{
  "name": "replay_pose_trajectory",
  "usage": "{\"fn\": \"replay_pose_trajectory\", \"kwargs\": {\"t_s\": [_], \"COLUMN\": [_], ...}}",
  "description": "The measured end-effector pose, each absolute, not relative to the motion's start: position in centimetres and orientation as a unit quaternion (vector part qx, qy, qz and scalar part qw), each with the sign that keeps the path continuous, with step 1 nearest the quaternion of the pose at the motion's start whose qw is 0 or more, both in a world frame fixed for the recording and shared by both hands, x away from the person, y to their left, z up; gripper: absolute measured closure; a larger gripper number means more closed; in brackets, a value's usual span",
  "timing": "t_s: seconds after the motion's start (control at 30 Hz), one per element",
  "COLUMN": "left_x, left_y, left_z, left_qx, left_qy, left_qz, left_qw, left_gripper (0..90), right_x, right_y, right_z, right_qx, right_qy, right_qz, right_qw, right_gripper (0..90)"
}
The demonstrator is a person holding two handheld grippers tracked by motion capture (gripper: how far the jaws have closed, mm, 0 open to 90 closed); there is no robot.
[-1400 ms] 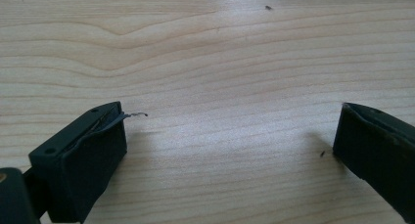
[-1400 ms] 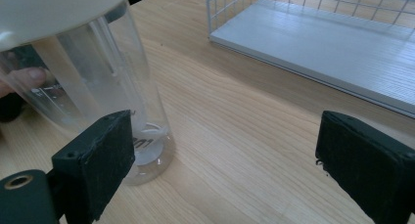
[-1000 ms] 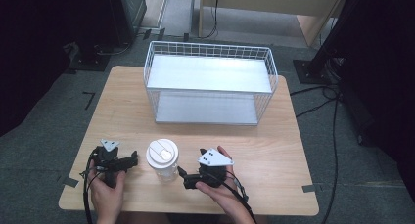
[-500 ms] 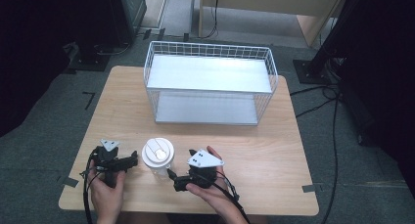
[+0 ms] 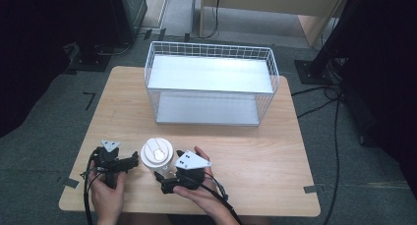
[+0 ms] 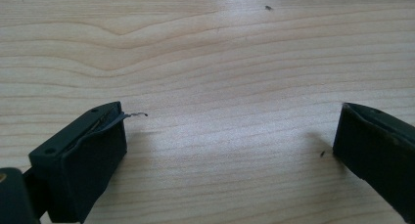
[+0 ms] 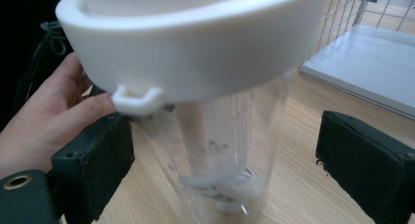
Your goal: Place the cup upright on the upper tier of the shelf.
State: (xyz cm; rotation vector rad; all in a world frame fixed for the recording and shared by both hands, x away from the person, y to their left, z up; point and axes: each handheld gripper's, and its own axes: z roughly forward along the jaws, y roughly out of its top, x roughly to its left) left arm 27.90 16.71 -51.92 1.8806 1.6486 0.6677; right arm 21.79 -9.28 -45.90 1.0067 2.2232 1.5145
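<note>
A clear plastic tumbler (image 5: pixel 157 154) with a white lid stands near the table's front edge, between my two grippers. In the right gripper view its clear body (image 7: pixel 230 150) rises between the jaws, which stand apart on either side and do not touch it. My right gripper (image 5: pixel 164 175) is open and lies low, just to the right of the tumbler's base. My left gripper (image 5: pixel 132 160) sits to the tumbler's left, pointing at it. In its own view the left gripper (image 6: pixel 232 116) is open over bare wood.
A white wire basket (image 5: pixel 211 82) with two grey shelves stands at the back middle of the wooden table (image 5: pixel 255 151); its corner (image 7: pixel 362 18) lies beyond the tumbler. The hand (image 7: pixel 49 121) holding the left gripper is close behind the tumbler. Cables trail off the front edge.
My right gripper has slid left and turned toward the tumbler, bringing its jaws to either side of the tumbler's lower body. The tumbler shifted slightly left. The left gripper has stayed put.
</note>
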Motion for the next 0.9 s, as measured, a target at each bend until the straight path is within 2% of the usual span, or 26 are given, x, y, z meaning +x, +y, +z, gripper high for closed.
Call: {"fn": "replay_pose_trajectory", "kwargs": {"t_s": [0.27, 0.43, 0.53, 0.9], "left_x": [27.9, 27.9, 27.9, 27.9], "left_y": [16.7, 16.7, 16.7, 16.7], "left_z": [-51.9, -51.9, -51.9, -51.9], "left_qx": [0.699, 0.699, 0.699, 0.699], "left_qy": [0.613, 0.613, 0.613, 0.613], "left_qz": [0.248, 0.248, 0.248, 0.248], "left_qw": [0.273, 0.273, 0.273, 0.273], "left_gripper": [0.0, 0.0, 0.0, 0.0], "right_x": [22.1, 22.1, 21.8, 21.3], "right_y": [-7.6, -6.8, -6.4, -6.9], "right_z": [-46.1, -46.1, -46.0, -45.3], "right_qx": [0.355, 0.360, 0.356, 0.356], "right_qy": [0.755, 0.747, 0.743, 0.728], "right_qz": [0.530, 0.534, 0.534, 0.544], "right_qw": [0.151, 0.166, 0.190, 0.218], "right_gripper": [8.0, 12.8, 14.7, 16.0]}}
